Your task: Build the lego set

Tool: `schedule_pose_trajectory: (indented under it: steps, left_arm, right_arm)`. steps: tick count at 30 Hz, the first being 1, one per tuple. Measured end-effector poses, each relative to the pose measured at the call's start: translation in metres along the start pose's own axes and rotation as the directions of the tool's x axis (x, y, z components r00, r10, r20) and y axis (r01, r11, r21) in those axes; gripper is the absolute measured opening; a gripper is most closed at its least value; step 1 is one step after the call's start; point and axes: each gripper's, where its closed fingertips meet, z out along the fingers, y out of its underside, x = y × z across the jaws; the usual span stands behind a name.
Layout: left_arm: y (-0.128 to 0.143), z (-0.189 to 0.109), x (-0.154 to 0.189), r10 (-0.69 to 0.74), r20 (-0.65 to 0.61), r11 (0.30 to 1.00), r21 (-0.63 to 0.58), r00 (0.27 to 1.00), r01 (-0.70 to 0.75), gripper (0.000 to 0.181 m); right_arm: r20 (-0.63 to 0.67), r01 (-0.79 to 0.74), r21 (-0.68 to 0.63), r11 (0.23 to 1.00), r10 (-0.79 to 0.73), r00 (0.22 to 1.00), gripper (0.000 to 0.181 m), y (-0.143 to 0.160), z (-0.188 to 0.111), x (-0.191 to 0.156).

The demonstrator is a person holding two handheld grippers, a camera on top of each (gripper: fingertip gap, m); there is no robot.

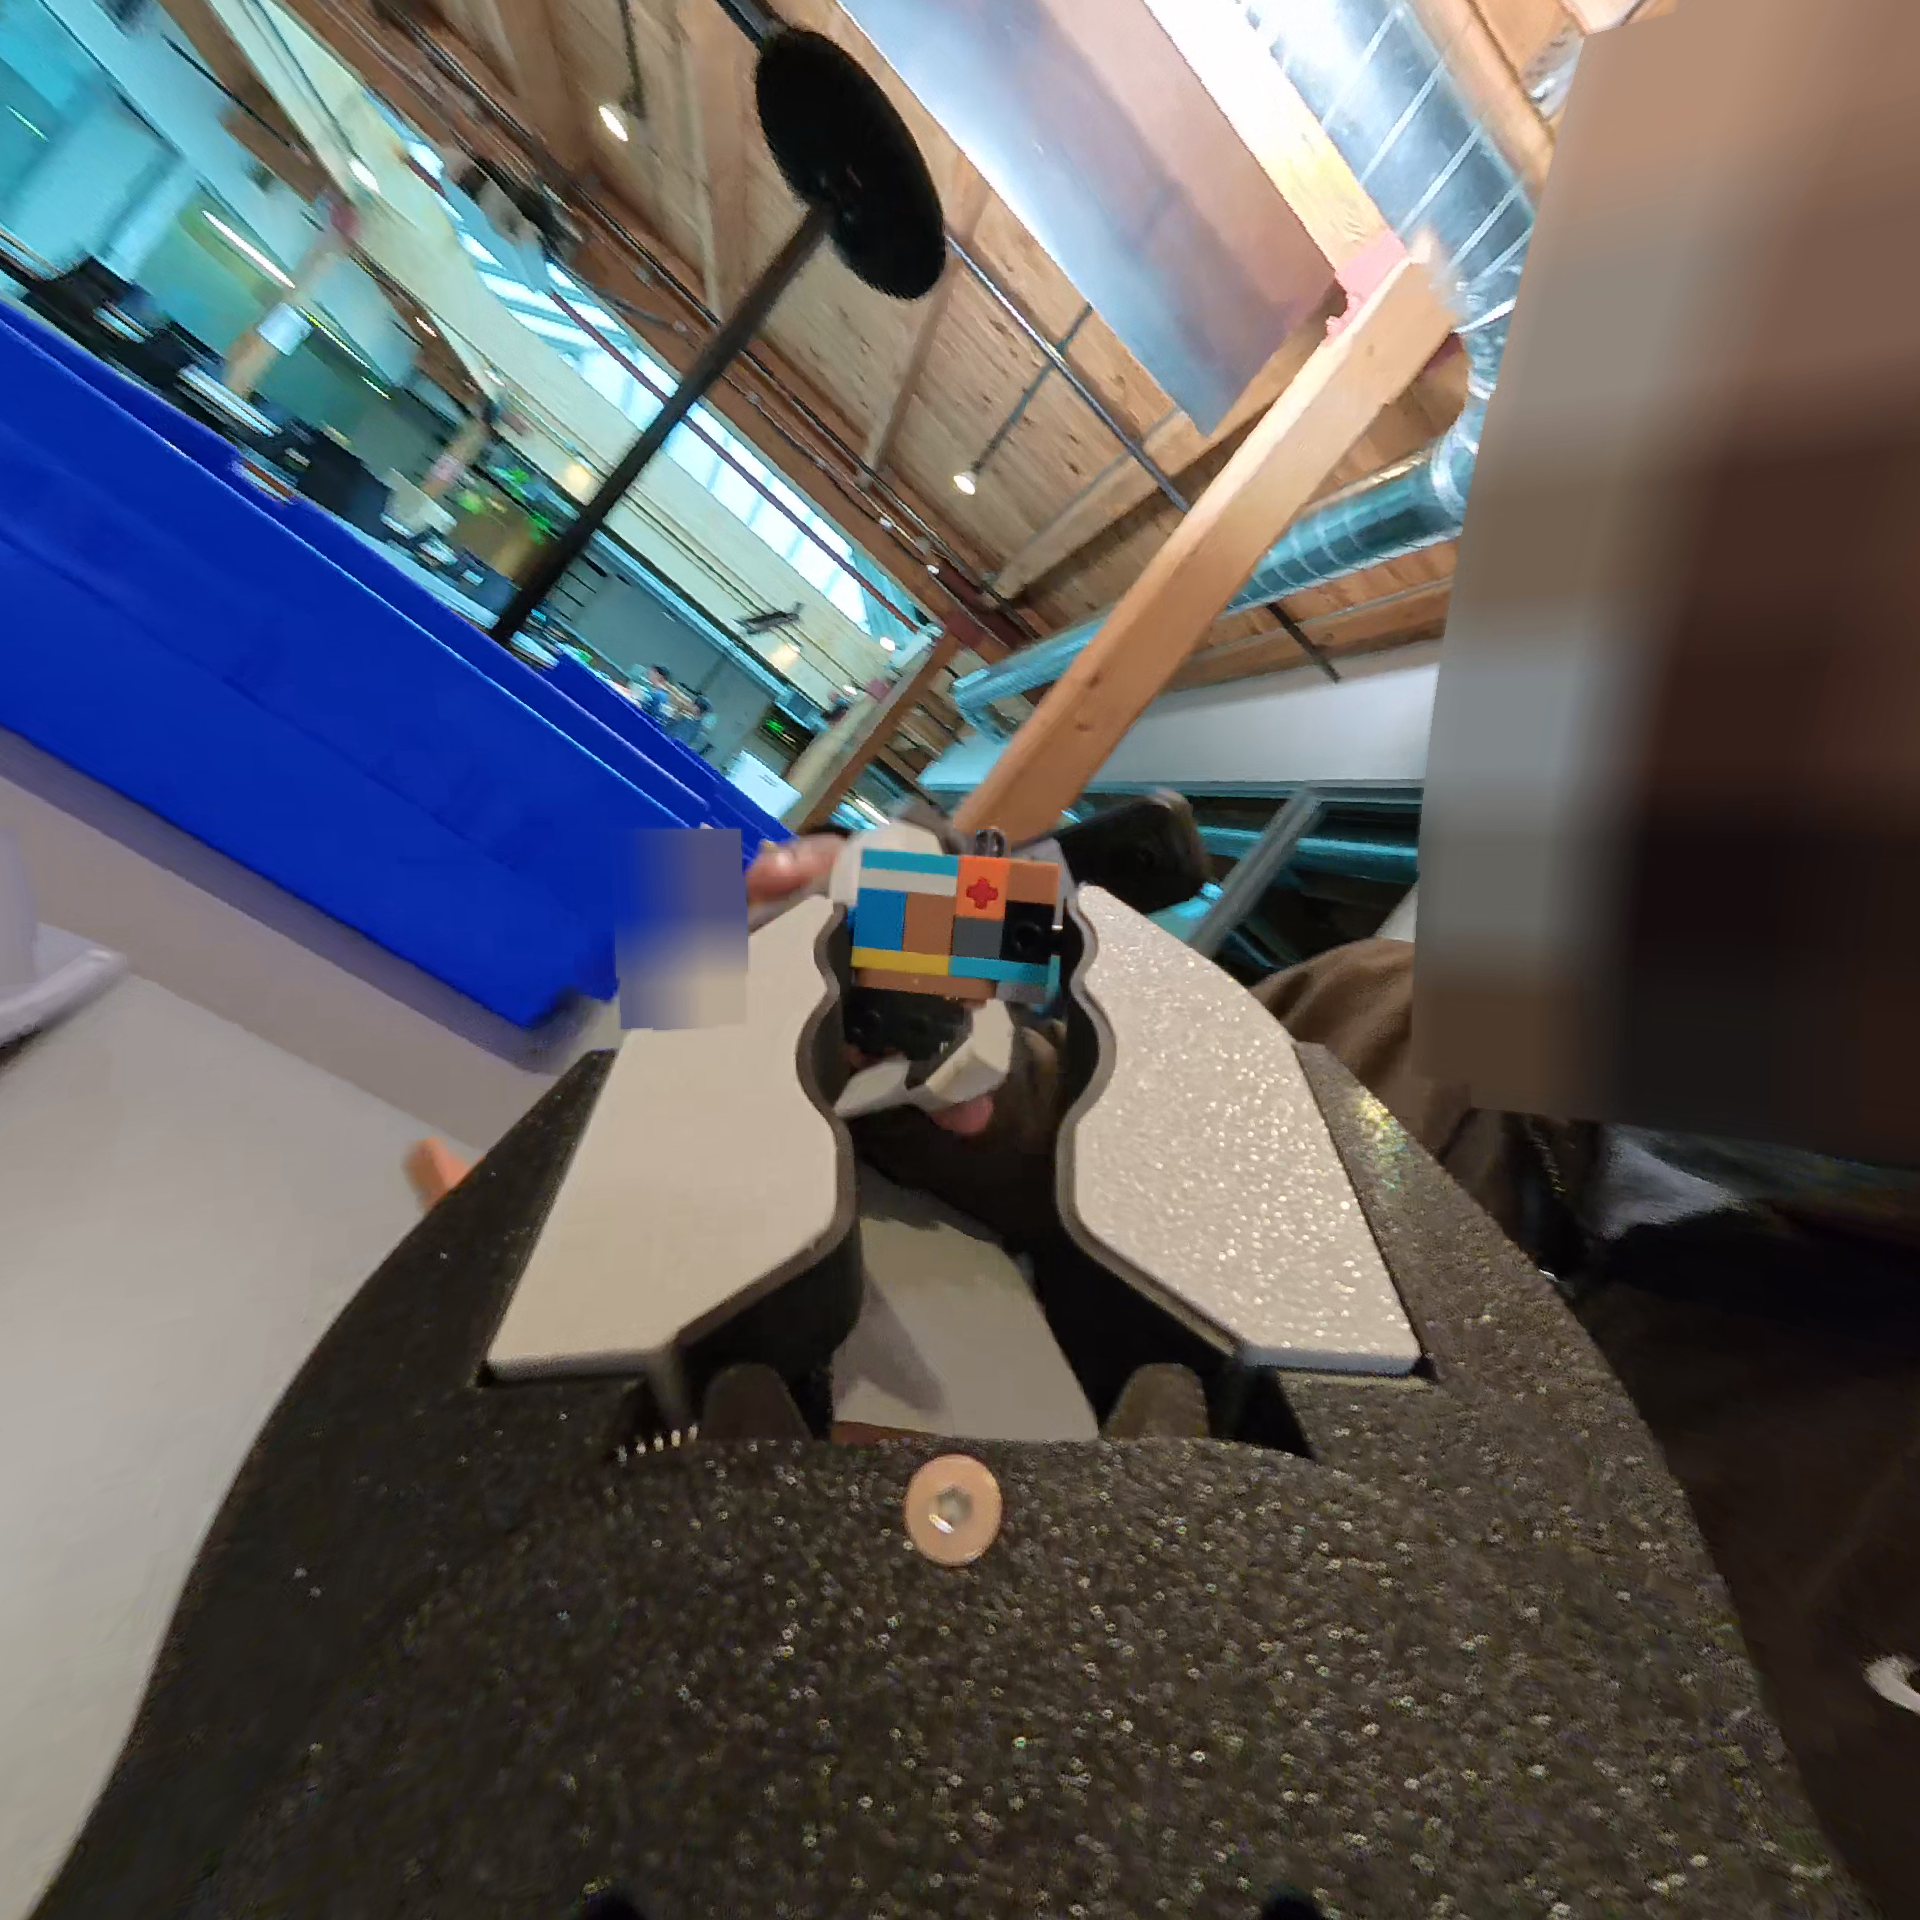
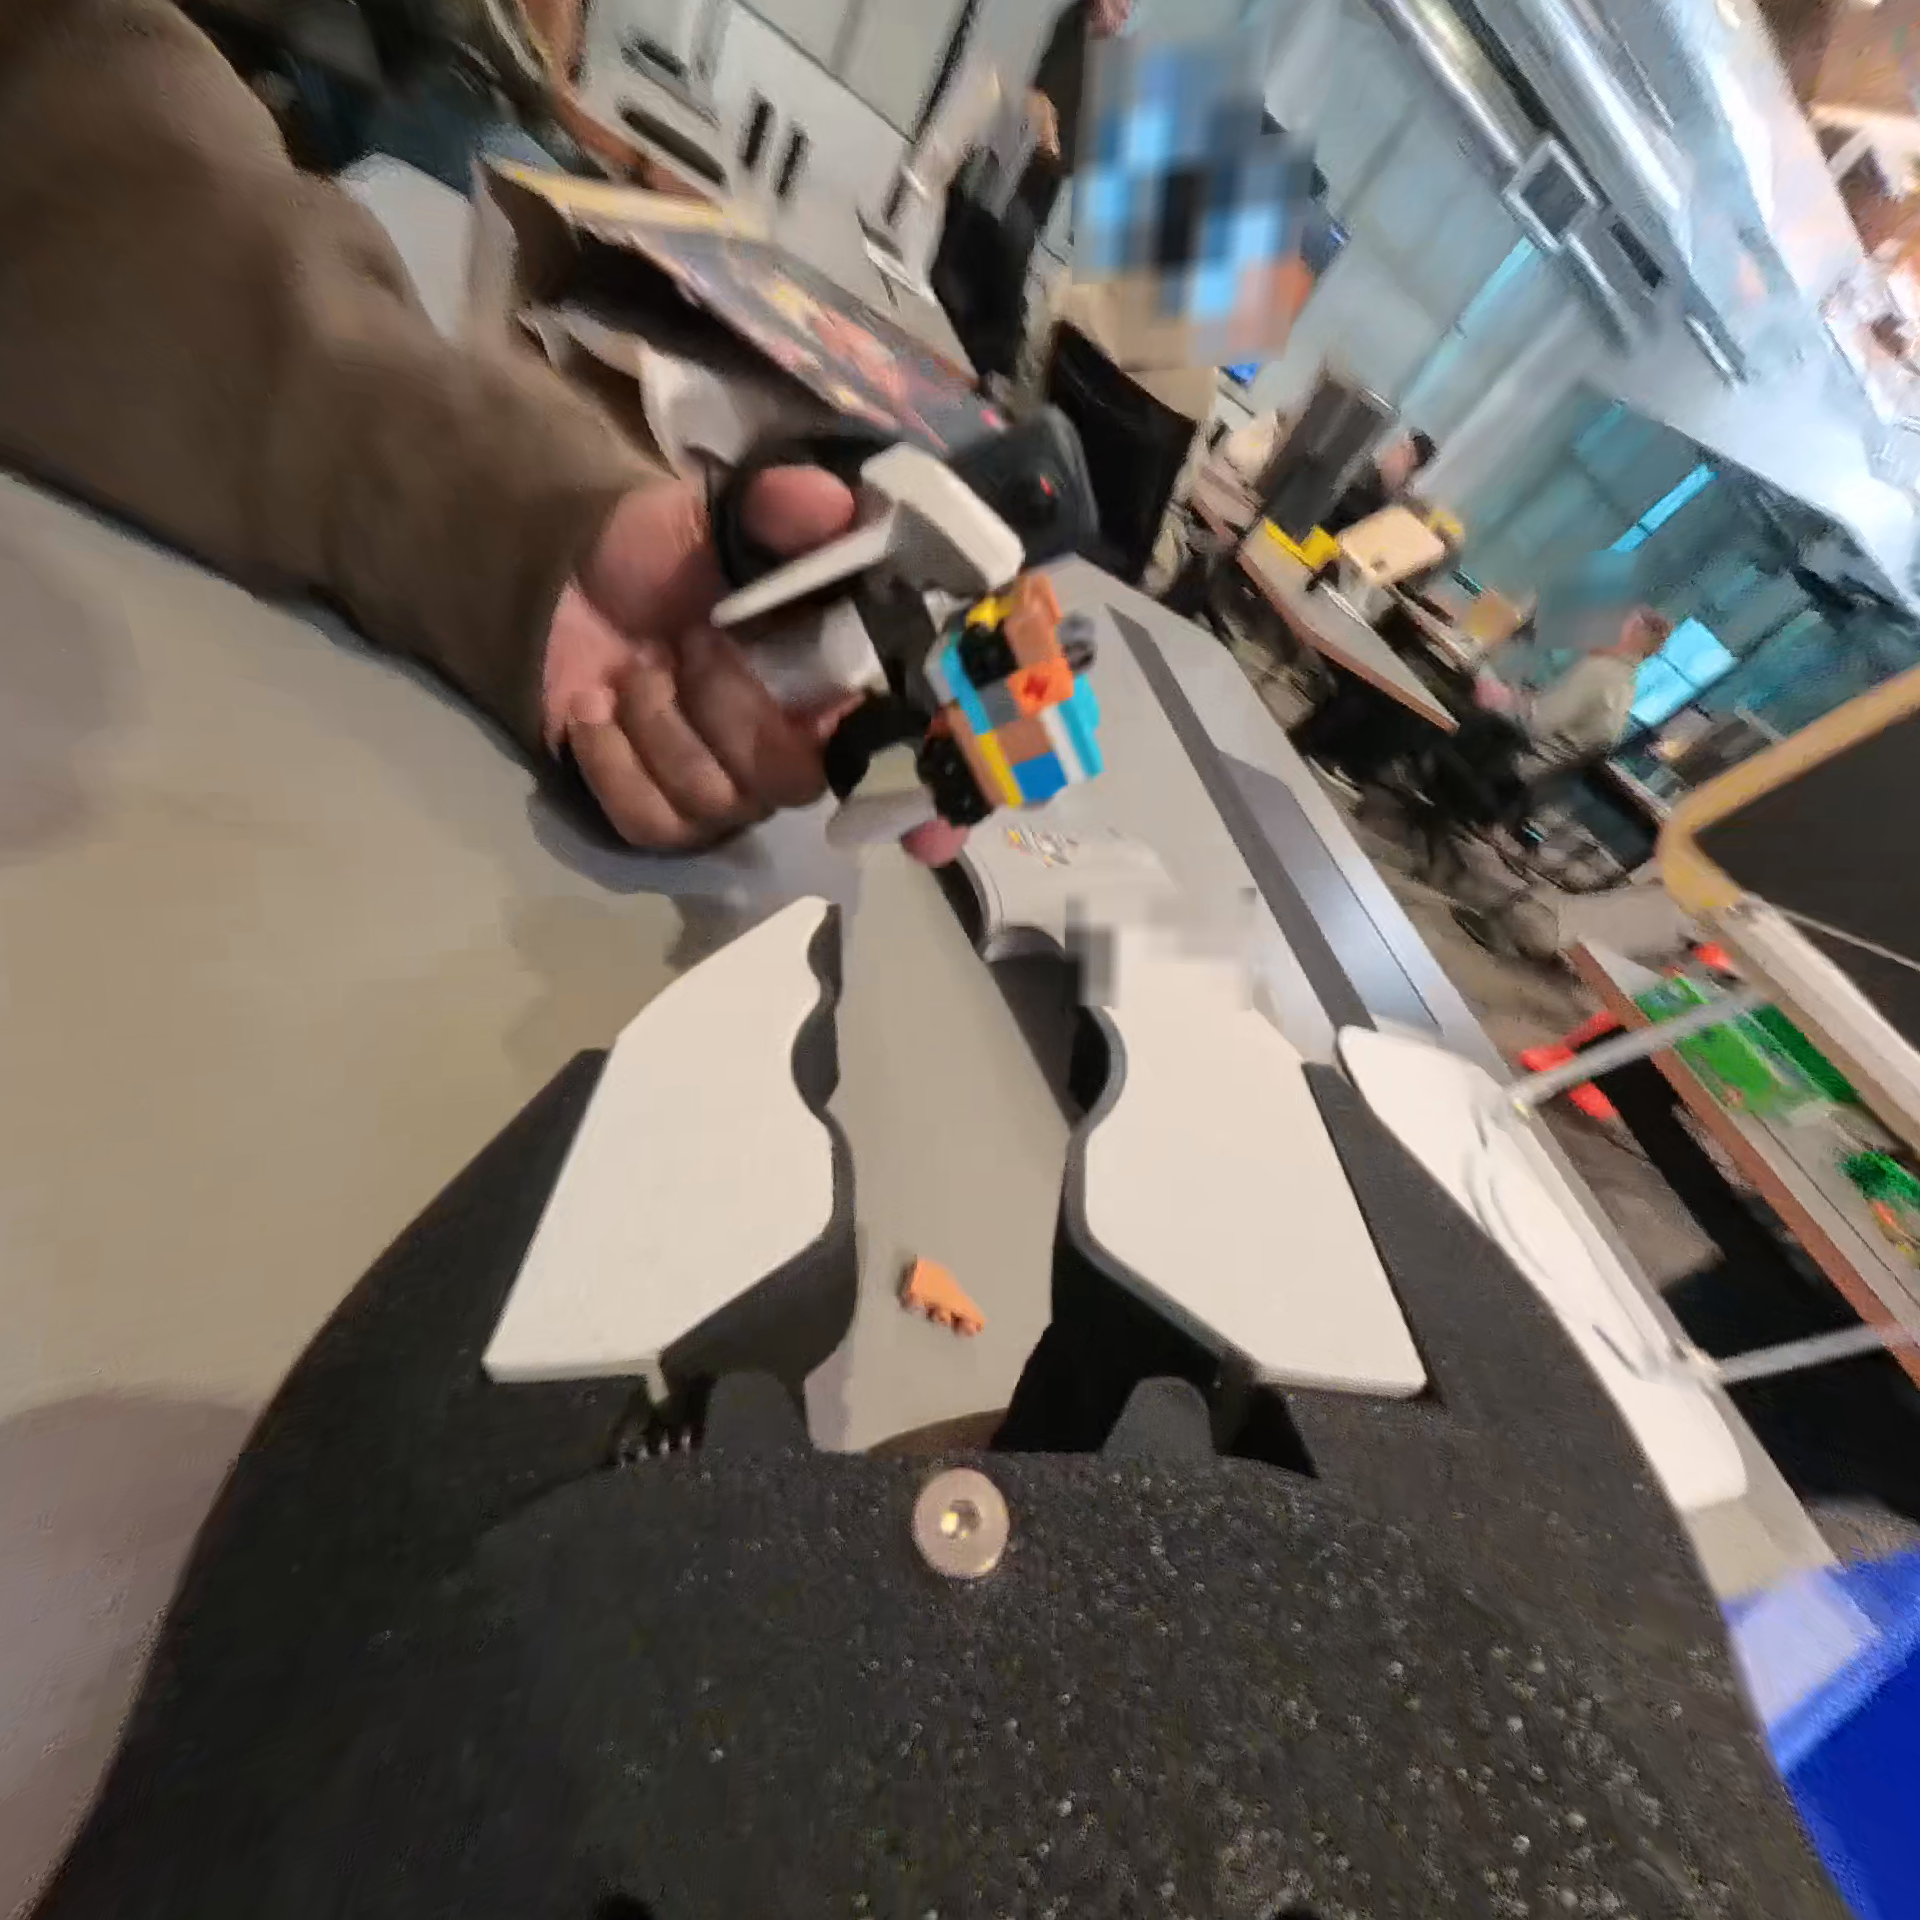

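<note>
A small multicoloured lego build (image 1: 935,925) of blue, tan, orange, grey and black bricks is pinched between the tips of my left gripper (image 1: 956,930), held up in the air. The right wrist view shows the same build (image 2: 1023,717) at the tips of the left gripper (image 2: 935,675), held by a hand in a brown sleeve. My right gripper (image 2: 935,925) is open and empty, just short of the build and facing it. Its white fingers (image 1: 940,1075) show behind the build in the left wrist view. A small orange piece (image 2: 945,1294) lies on the grey table (image 2: 208,935) under the right gripper.
A blue bin (image 1: 312,727) stands on the table (image 1: 156,1247), and its corner shows in the right wrist view (image 2: 1849,1662). A white tray (image 2: 1507,1195) sits at the table's right edge. An opened box with printed sheets (image 2: 779,281) lies behind the hand. The orange piece (image 1: 436,1164) shows beside my left gripper. The grippers' ends are close to 5 cm from one another.
</note>
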Motion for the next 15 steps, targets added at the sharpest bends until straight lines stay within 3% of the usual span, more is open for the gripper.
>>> schedule_pose_trajectory:
  steps: [6,10,15]
  left_arm:
    - [0.022,0.008,0.016,-0.114,-0.113,0.987,-0.129,0.987,0.099,0.038]
    - [0.039,0.011,0.029,-0.131,-0.173,0.967,-0.240,0.976,0.088,0.038]
    - [0.058,0.012,0.043,-0.137,-0.225,0.938,-0.342,0.965,0.054,0.038]
  right_arm:
    - [0.288,-0.156,0.129,0.979,0.114,0.951,0.048,-0.032,-0.004,-0.004]
    - [0.464,-0.214,0.111,0.971,0.140,0.875,0.046,-0.044,-0.002,-0.018]
    - [0.596,-0.245,0.066,0.967,0.159,0.787,0.041,-0.044,0.001,-0.044]
